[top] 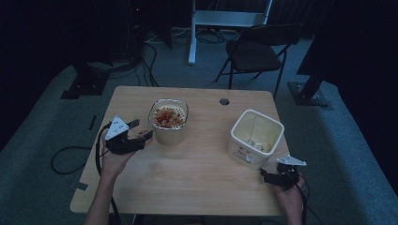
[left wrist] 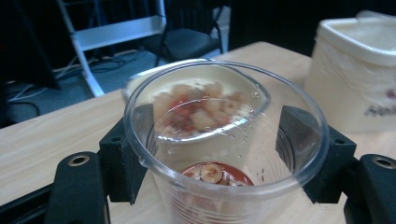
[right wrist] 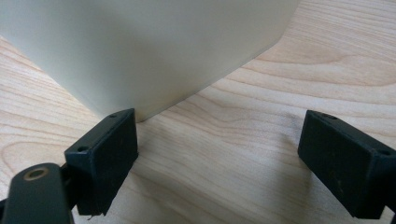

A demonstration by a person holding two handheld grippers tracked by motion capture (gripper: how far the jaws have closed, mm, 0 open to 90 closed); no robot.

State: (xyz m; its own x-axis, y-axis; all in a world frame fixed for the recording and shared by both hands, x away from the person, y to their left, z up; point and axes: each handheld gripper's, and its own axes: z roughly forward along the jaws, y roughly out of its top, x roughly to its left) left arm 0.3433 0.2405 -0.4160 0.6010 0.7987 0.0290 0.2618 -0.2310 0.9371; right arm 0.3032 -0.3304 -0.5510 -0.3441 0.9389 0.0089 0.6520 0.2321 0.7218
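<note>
My left gripper point(top: 140, 130) point(left wrist: 217, 144) is shut on a clear plastic cup point(left wrist: 224, 186); both pads press its sides. At the cup's bottom lie red sauce and a pale piece of food. Just beyond it stands a pale bowl point(top: 169, 133) point(left wrist: 140, 78) of pale and red food pieces, partly seen through the cup. My right gripper point(top: 268, 174) point(right wrist: 219, 154) rests open near the table's front right, its jaws wide apart with nothing between them. A corner of the white tub point(top: 256, 140) point(right wrist: 140, 46) point(left wrist: 359, 79) stands just ahead of it.
The wooden table point(top: 197, 178) has a cable hole point(top: 224, 101) near its far edge. A folding chair point(top: 258, 51) stands behind the table. Cables trail on the floor at the left. Bare wood lies between the bowl and the tub.
</note>
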